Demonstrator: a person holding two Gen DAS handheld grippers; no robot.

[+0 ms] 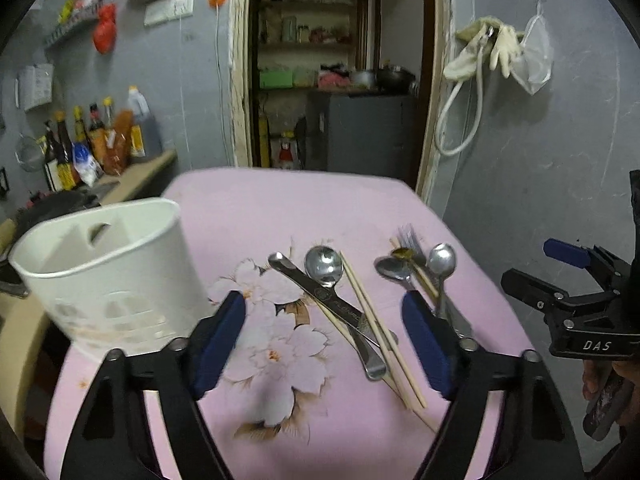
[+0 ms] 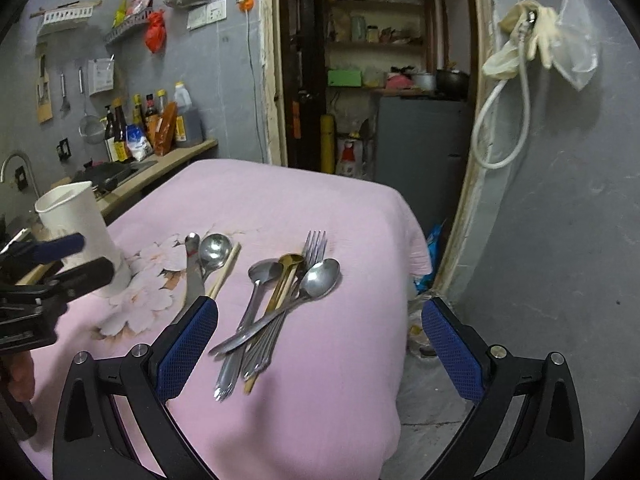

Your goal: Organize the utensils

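A white utensil holder (image 1: 112, 276) with dividers stands at the table's left; it also shows in the right wrist view (image 2: 78, 224). In the middle lie a knife (image 1: 320, 296), a large spoon (image 1: 324, 266) and wooden chopsticks (image 1: 380, 328). To the right is a pile of spoons (image 2: 316, 278), a gold spoon (image 2: 286, 276) and a fork (image 2: 314, 244). My left gripper (image 1: 324, 344) is open and empty above the knife and chopsticks. My right gripper (image 2: 320, 344) is open and empty over the near ends of the pile.
The table wears a pink cloth with a flower print (image 1: 276, 364). A counter with sauce bottles (image 2: 148, 124) and a sink tap is at the left. An open doorway (image 2: 376, 80) lies beyond the table. The table's right edge drops to the floor beside a grey wall.
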